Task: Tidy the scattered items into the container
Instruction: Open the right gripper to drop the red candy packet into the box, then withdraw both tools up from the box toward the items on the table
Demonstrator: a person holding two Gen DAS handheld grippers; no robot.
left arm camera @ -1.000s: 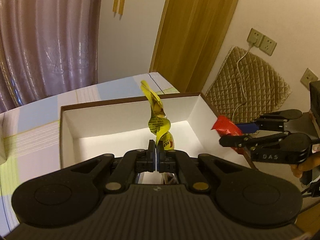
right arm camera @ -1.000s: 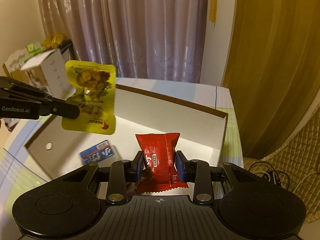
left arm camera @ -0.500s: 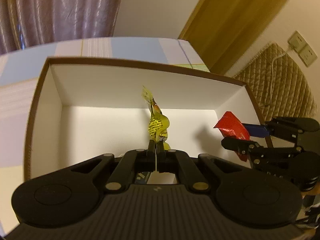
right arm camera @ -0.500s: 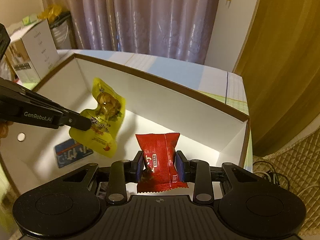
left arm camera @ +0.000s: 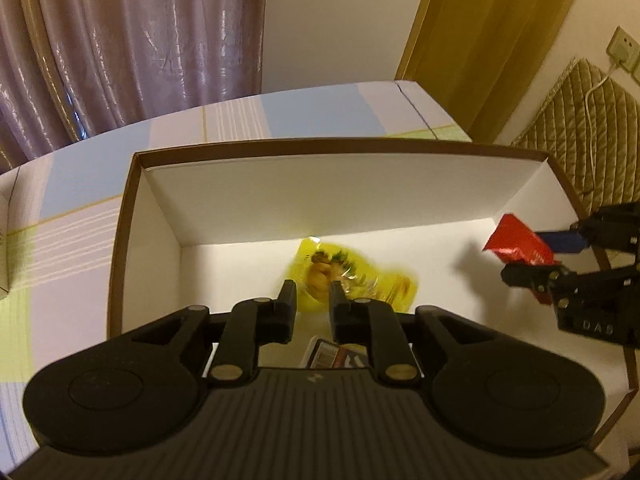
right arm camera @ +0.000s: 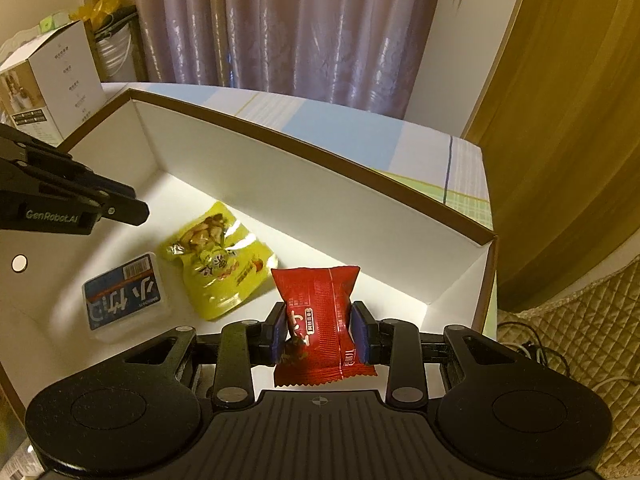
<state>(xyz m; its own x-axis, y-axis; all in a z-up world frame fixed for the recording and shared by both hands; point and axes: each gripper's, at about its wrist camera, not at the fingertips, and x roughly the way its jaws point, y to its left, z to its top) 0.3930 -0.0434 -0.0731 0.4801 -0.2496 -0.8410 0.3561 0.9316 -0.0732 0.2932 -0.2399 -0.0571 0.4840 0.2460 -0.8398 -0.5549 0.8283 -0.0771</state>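
A white cardboard box with a brown rim (left arm camera: pixel 320 184) (right arm camera: pixel 304 184) stands on the table. A yellow snack pouch (left arm camera: pixel 352 276) (right arm camera: pixel 218 264) lies flat on its floor. A blue-labelled white pack (right arm camera: pixel 124 296) (left arm camera: pixel 340 356) lies beside it. My left gripper (left arm camera: pixel 312 300) is open and empty above the pouch; it also shows in the right wrist view (right arm camera: pixel 132 210). My right gripper (right arm camera: pixel 320 330) is shut on a red snack packet (right arm camera: pixel 320 316) and holds it over the box's right part; both show in the left wrist view (left arm camera: pixel 532 260).
A white product carton (right arm camera: pixel 52 92) stands on the table left of the box. Purple curtains (right arm camera: pixel 300 28) hang behind the table. A wooden door (left arm camera: pixel 492 40) and a quilted cushion (left arm camera: pixel 592 128) with a cable are to the right.
My left gripper has opened and let go of the yellow pouch, which has dropped flat onto the box floor. The right gripper still holds the red packet and sits slightly lower over the box.
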